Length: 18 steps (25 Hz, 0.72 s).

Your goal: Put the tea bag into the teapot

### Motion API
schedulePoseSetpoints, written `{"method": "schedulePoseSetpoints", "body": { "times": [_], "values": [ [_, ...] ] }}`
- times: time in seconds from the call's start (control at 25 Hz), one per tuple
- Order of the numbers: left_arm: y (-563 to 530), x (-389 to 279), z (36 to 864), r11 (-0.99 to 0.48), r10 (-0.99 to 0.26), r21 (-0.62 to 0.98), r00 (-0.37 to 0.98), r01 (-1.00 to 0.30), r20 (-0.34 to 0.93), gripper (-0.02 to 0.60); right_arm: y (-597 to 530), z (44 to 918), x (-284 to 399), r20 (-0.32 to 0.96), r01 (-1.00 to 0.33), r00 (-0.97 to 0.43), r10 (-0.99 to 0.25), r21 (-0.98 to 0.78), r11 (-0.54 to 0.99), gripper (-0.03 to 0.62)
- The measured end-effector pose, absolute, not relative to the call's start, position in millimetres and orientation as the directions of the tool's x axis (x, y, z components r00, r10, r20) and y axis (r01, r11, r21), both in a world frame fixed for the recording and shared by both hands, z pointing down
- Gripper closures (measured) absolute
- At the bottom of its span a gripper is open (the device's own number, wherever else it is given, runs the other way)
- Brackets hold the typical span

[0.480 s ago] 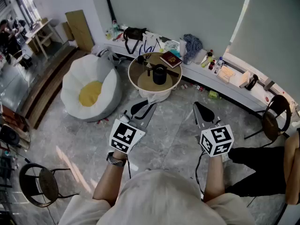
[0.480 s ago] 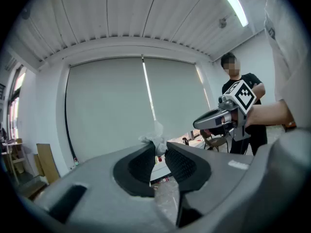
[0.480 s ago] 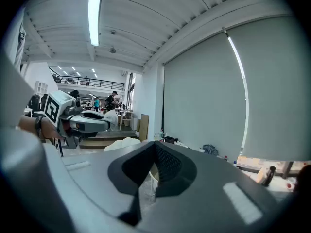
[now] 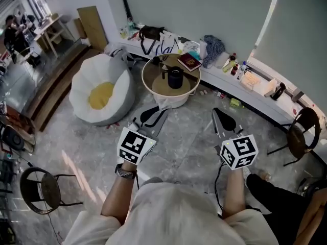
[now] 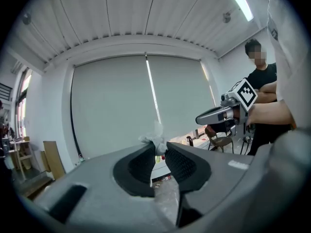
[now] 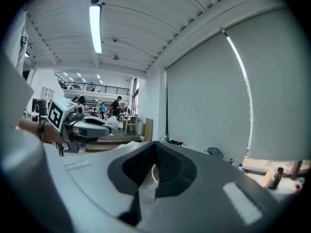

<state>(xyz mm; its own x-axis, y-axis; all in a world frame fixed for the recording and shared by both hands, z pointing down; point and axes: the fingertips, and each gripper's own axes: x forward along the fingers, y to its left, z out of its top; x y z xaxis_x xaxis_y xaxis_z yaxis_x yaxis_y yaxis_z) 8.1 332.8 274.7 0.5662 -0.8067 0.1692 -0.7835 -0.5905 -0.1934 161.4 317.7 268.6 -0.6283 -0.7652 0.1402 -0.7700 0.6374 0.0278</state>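
Note:
A black teapot [image 4: 175, 78] stands on a small round table [image 4: 153, 88] ahead of me, well beyond both grippers. My left gripper [image 4: 163, 113] is held low over the floor, pointing at the table. In the left gripper view its jaws are pressed onto a crumpled white tea bag [image 5: 156, 139] that sticks out above the tips of that left gripper [image 5: 158, 148]. The right gripper view shows the same tea bag [image 6: 111, 124] at the left gripper's nose. My right gripper [image 4: 216, 112] hangs beside it to the right, and this right gripper [image 6: 154, 150] has its tips together with nothing between them.
A red book [image 4: 189, 62] lies at the table's far edge. A white and yellow beanbag [image 4: 100, 93] sits left of the table. A cluttered low ledge [image 4: 245, 80] runs along the wall. Metal chairs [image 4: 43, 190] [image 4: 301, 129] stand left and right. A person in black [image 5: 262, 89] stands at my right.
Both grippers sit much where they were. The person in black at the right has moved toward the lower right corner of the head view.

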Motion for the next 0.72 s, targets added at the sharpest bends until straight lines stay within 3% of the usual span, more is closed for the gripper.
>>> {"method": "schedulePoseSetpoints", "body": {
  "times": [0.36,0.72],
  "values": [
    [329.4,21.1,284.1,-0.558,-0.829,-0.197,0.531,-0.806,0.175,0.512,303.1,284.5,178.4,0.158,-0.754,-0.645,-0.748,0.029,0.657,0.586],
    [258.3,3.7,309.5,-0.565,-0.823,-0.162,0.538,-0.809,0.181,0.512,234.6,303.5,165.0,0.172,-0.764,-0.631,-0.756,0.033,0.645,0.586]
  ]
}}
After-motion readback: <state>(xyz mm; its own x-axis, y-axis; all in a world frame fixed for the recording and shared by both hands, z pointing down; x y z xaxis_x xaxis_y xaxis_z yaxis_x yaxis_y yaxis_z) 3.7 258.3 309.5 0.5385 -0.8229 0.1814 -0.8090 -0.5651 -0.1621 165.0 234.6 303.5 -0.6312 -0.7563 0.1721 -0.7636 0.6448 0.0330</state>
